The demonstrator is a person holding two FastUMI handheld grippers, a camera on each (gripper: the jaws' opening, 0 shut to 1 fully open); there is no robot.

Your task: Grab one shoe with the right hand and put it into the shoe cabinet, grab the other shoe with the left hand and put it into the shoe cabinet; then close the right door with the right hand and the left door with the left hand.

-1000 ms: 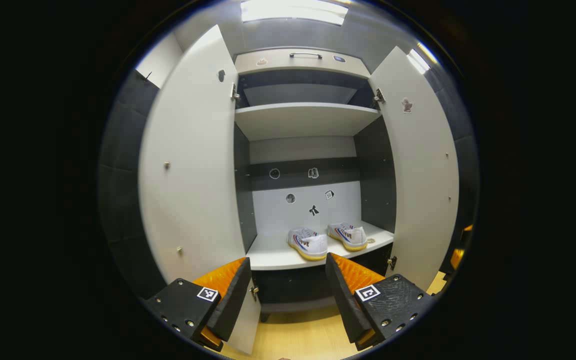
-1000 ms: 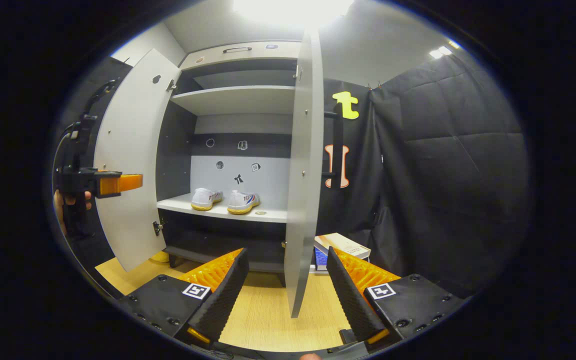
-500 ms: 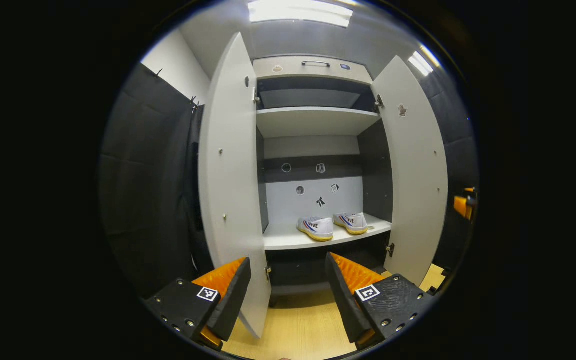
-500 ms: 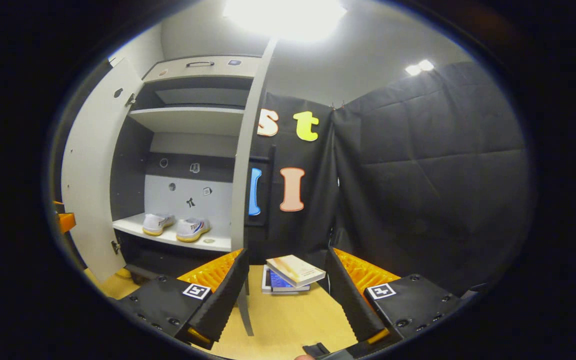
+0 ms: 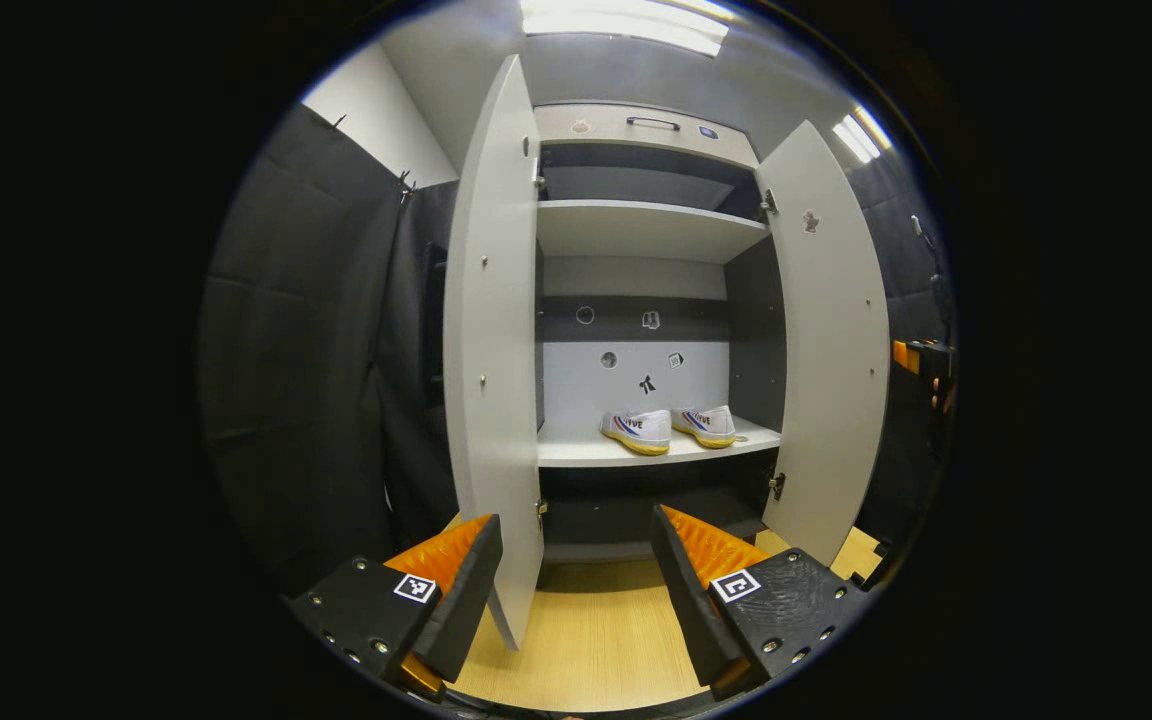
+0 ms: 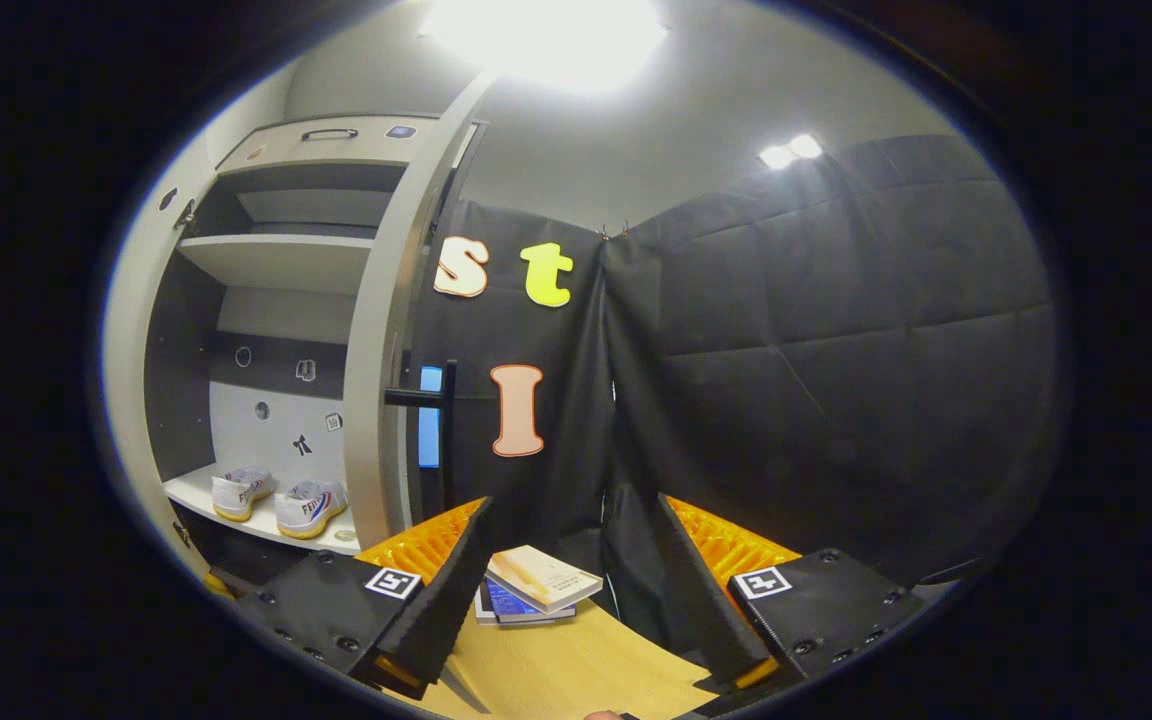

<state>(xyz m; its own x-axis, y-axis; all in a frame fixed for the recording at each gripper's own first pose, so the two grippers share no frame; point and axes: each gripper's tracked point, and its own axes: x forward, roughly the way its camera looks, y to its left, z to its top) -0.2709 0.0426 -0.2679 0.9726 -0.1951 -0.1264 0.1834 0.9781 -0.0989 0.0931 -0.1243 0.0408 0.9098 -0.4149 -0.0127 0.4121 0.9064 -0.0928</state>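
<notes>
Two white low-top shoes [image 5: 668, 427], yellowish soles, side by side on smooth pale shelf [image 5: 576, 452] inside shoe cabinet [image 5: 636, 125]. Flat matte left door [image 5: 493, 340] and right door [image 5: 826, 340] both open. Left gripper [image 5: 576, 585] and right gripper [image 6: 571, 590] fingers apart, empty. Light wood-grain floor [image 5: 596, 640], quilted black cloth wall [image 6: 836, 360], stacked books [image 6: 536, 585].

White cabinet shelf [image 5: 586, 455], two shoes [image 5: 669, 428] side by side
</notes>
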